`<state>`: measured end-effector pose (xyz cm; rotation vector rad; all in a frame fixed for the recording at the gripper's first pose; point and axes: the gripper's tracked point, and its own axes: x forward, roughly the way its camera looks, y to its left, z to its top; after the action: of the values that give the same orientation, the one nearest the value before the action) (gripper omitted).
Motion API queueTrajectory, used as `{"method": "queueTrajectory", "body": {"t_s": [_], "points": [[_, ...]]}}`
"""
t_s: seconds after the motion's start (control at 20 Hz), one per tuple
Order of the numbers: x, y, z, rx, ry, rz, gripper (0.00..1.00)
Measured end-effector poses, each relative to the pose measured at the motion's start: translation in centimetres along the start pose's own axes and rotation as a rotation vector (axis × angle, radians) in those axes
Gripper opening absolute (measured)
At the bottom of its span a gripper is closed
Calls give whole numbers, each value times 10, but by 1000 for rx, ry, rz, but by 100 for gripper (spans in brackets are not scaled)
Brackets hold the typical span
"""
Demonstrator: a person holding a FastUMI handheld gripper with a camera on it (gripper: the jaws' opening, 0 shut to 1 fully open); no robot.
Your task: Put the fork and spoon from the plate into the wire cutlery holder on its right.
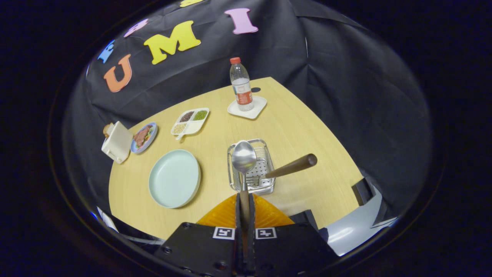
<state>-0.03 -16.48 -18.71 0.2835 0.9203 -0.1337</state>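
Observation:
My gripper (244,209) is shut on the spoon's wooden handle, high above the table. The spoon (243,158) points forward from the fingers, its steel bowl hanging over the wire cutlery holder (265,154). The fork (287,167) lies in the holder with its tines down inside and its brown handle sticking out over the right rim. The pale green plate (175,178) sits left of the holder with nothing on it.
A water bottle (241,84) stands on a white coaster (248,108) at the back. A divided tray of beans (190,121), a small dish of food (144,137) and a white box (116,141) line the left side. The table edge (326,225) runs close below the holder.

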Motion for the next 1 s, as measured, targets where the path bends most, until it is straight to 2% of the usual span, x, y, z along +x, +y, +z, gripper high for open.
{"method": "queueTrajectory", "body": {"t_s": [0.1,0.2,0.75,0.8,0.95,1.0], "points": [[-6,6,10,-7,-55,19,8],[-12,8,24,-22,-122,28,18],[-79,32,58,-91,-412,28,19],[-86,36,61,-96,-446,25,29],[-107,51,64,-114,-537,28,33],[-116,61,65,-117,-566,54,38]]}}
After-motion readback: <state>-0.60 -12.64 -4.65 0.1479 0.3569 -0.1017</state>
